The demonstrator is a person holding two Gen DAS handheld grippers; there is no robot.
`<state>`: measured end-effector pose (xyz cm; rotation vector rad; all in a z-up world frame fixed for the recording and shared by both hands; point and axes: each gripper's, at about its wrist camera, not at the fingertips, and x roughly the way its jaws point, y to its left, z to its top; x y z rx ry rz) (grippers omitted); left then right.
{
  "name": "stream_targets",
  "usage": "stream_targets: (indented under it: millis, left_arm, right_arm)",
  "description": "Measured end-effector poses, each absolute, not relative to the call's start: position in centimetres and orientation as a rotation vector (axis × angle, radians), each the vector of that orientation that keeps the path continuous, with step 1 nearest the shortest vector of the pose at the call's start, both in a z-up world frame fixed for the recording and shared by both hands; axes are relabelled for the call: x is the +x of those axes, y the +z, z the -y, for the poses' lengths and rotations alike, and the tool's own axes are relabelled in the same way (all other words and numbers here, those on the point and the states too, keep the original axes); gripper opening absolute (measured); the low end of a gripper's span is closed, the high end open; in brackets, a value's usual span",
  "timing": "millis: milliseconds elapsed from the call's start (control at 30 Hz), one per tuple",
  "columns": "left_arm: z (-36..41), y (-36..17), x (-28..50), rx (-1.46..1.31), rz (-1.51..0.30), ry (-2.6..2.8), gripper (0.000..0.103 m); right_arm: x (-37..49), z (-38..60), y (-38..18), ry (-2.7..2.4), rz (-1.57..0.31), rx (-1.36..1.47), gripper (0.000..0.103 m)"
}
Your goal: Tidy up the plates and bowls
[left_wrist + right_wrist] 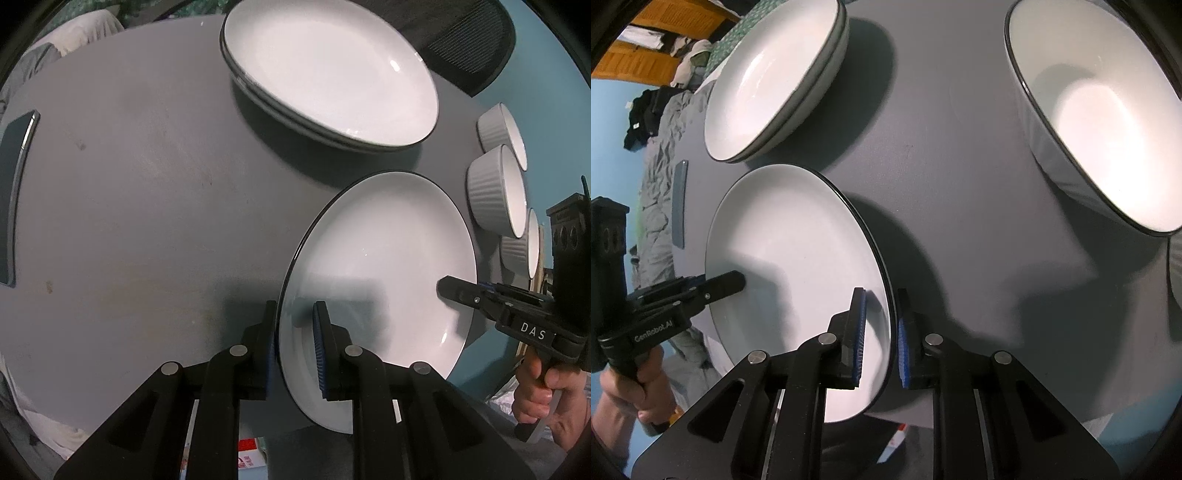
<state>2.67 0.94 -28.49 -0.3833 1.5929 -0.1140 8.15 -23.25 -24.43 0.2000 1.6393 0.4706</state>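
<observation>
Left wrist view: the left gripper (295,343) straddles the rim of a white plate (384,266) at 6 o'clock, one finger outside, one inside; whether the pads actually pinch the rim I cannot tell. The plate sits over the near edge of the grey table (129,206). At 4 o'clock the right gripper (448,288) reaches over the plate's far rim. A stack (325,77) of plates sits at 12 o'clock, ramekins (495,188) at 3 o'clock, a phone (14,184) at 9 o'clock.

Right wrist view: the right gripper (881,332) straddles the plate (798,251) rim at 6 o'clock, a gap visible at the outer pad, so not clenched. The left gripper (733,282) reaches in at 9 o'clock. The stack (775,77) lies at 11 o'clock, a bowl (1108,122) at 2 o'clock.
</observation>
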Motion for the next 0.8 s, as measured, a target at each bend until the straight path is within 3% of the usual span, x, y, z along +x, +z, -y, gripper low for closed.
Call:
stream_targets:
  millis: [800]
  left_arm:
    - [-3.1, -23.7, 9.4, -0.347, -1.477, -0.103, 0.019]
  right_arm:
    - [13.5, 21.8, -19.5, 0.501, -1.551, 0.158, 0.014]
